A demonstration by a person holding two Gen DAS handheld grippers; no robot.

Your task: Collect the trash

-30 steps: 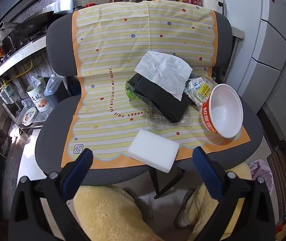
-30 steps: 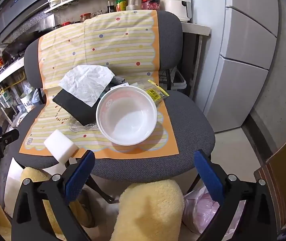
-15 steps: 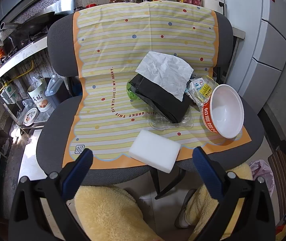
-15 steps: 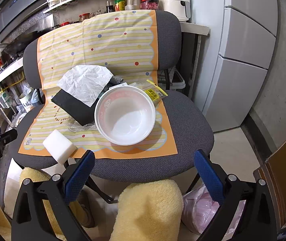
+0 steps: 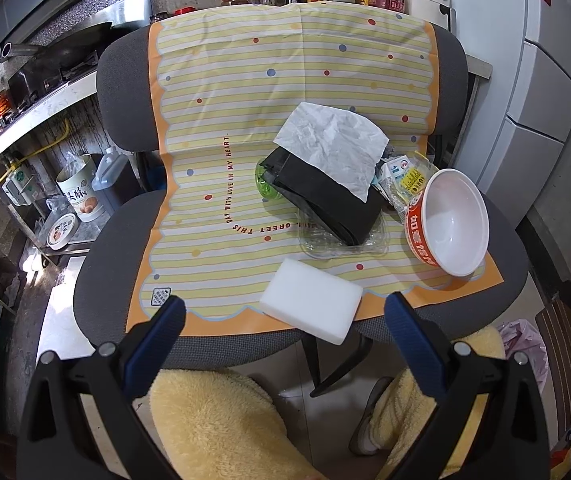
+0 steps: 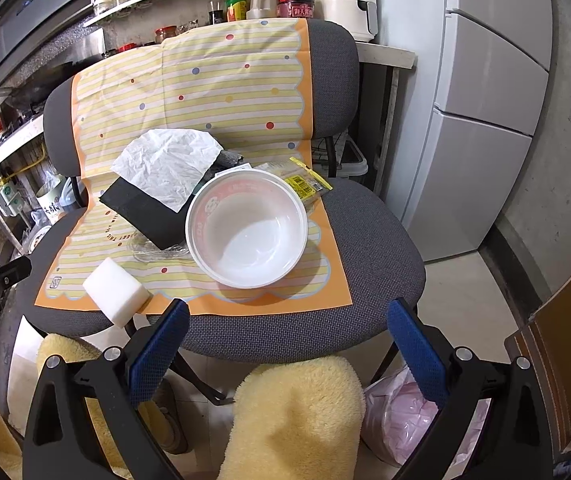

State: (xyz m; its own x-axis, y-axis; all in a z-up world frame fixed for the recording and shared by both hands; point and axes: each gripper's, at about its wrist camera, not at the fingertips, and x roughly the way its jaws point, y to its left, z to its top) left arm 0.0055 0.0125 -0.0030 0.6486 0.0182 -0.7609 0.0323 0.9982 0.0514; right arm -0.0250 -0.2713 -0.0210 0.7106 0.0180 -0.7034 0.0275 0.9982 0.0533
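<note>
Trash heaped on a cloth-draped chair seat: white foam block at the front edge, crumpled tissue over a black pad, paper bowl tipped beside. Left gripper and right gripper wide open, empty, short of the chair. Bowl probably light, crushable (best pinched at the rim); foam soft.

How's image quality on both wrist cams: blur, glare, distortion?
Left wrist: sharp, no motion blur; strong fisheye bending at the edges, dark corner vignette; printed text on the mat readable. Right wrist: equally sharp; soft highlight inside the white bowl, mild sheen on the fridge, nothing blown out; same barrel distortion.
</note>
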